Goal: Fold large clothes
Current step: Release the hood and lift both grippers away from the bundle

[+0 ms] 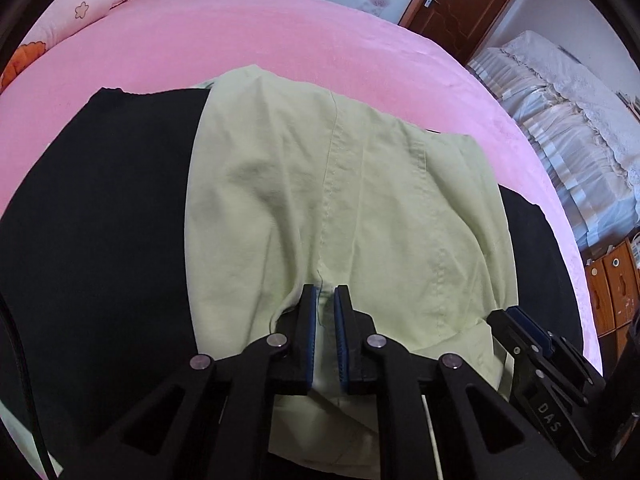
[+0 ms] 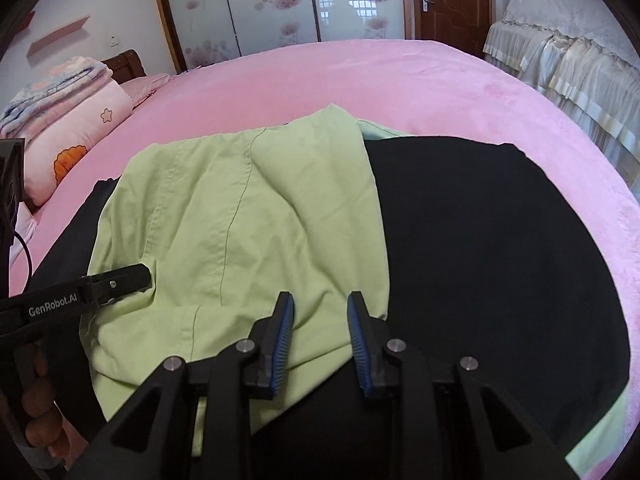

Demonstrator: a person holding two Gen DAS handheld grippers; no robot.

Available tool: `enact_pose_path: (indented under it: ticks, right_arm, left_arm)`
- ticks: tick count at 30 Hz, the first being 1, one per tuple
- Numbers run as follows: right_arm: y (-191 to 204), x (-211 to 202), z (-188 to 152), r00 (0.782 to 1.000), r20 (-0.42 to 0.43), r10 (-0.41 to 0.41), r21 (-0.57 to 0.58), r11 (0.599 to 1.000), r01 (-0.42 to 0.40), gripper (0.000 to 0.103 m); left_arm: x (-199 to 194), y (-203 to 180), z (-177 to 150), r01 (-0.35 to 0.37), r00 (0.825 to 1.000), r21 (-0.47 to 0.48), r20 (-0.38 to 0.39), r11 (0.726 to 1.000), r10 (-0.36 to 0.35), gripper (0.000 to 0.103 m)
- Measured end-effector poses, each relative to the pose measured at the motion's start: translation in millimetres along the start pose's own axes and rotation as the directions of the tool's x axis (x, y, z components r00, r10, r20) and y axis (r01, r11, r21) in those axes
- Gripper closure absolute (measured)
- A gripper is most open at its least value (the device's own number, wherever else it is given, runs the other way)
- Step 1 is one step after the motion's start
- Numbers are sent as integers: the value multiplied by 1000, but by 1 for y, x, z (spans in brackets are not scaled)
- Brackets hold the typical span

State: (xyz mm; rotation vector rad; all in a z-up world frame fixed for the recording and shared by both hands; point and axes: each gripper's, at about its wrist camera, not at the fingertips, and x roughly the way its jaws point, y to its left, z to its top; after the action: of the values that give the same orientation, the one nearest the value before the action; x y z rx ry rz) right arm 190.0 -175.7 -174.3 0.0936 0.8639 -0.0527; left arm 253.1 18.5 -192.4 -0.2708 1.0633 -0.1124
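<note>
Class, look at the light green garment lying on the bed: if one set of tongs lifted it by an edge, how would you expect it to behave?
The green garment would probably droop: it already lies in soft creases. It looks thin, so likely light. It may drag across the black cloth beneath it.

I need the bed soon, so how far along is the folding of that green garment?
Part done: the green garment already lies doubled over the black cloth on the pink bed. In hand: the left claw is nearly shut around the green near edge, and the right claw is open over its other side. Left: the garment is still wide and wrinkled, so probably more folds.
</note>
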Motion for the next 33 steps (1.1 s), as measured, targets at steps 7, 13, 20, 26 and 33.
enact_pose_path:
  ticks: [7,13,20,26,33]
  right_arm:
    - [5,-58,0,991,69,111,57,992,-115,74]
    - [20,-100,-12,981,110,162,47,985,-168,74]
    - [27,-139,-27,976,123,179,34,982,-184,74]
    - [38,-166,-40,976,107,192,24,980,-195,74]
    - [57,-181,-47,974,123,190,-30,982,-188,66]
  left_arm:
    - [-65,-30,-13,-94,987,70,134,993,84,46]
    - [-131,-42,-28,-114,976,112,197,987,91,44]
    - [-189,-37,-53,-120,973,102,208,987,97,35]
    - [-223,-23,-73,-181,965,81,209,980,161,34]
    - [-230,0,-91,-199,967,27,168,980,192,34]
